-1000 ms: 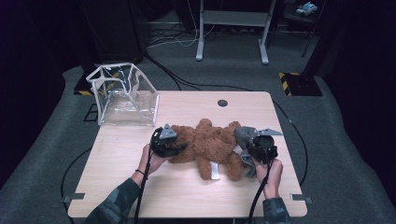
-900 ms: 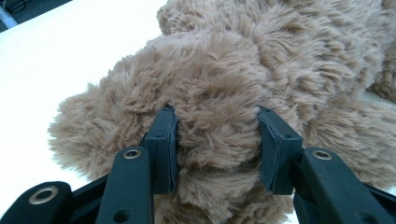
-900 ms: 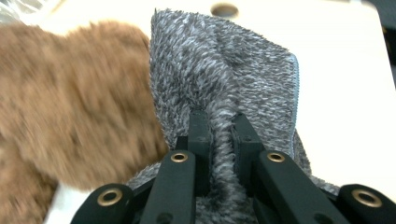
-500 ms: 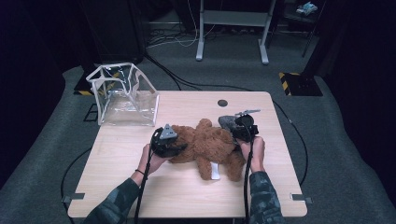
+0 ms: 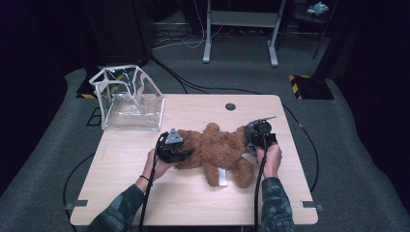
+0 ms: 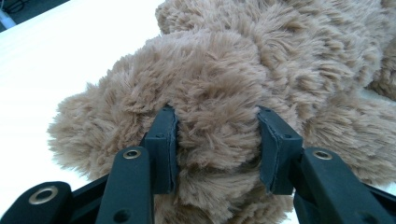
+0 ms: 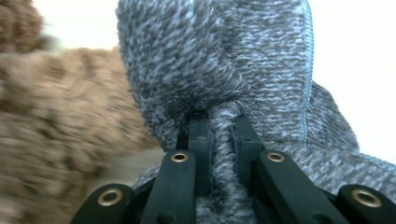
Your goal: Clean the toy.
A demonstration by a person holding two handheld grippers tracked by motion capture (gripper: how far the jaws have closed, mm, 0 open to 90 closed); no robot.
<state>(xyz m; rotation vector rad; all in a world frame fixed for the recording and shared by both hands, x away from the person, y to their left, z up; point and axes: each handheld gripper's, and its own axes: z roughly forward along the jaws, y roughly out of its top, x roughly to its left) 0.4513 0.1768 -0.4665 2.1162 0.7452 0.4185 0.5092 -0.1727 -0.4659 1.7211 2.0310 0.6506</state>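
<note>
1. your left gripper (image 5: 180, 147) had its jaws partly open and pressed into the head end of the one brown furry plush bear (image 5: 215, 151), which lay flat near the middle of the pale wooden surface (image 5: 125, 193); that grip looked meant to pin the toy down while the other hand worked.
2. your right gripper (image 7: 218, 122) had its jaws nearly shut, pinching a fold of the one grey-and-white knitted fleece garment with pale blue stitching (image 7: 224, 60), held just beside the bear's legs; i'd judge it was being brought up to dress the bear.
3. one clear plastic pouch with white trim (image 5: 126, 99) stood open at the far left corner, well apart from the bear, probably parked out of the way.
4. count: two grippers, one bear, one garment, one pouch.
</note>
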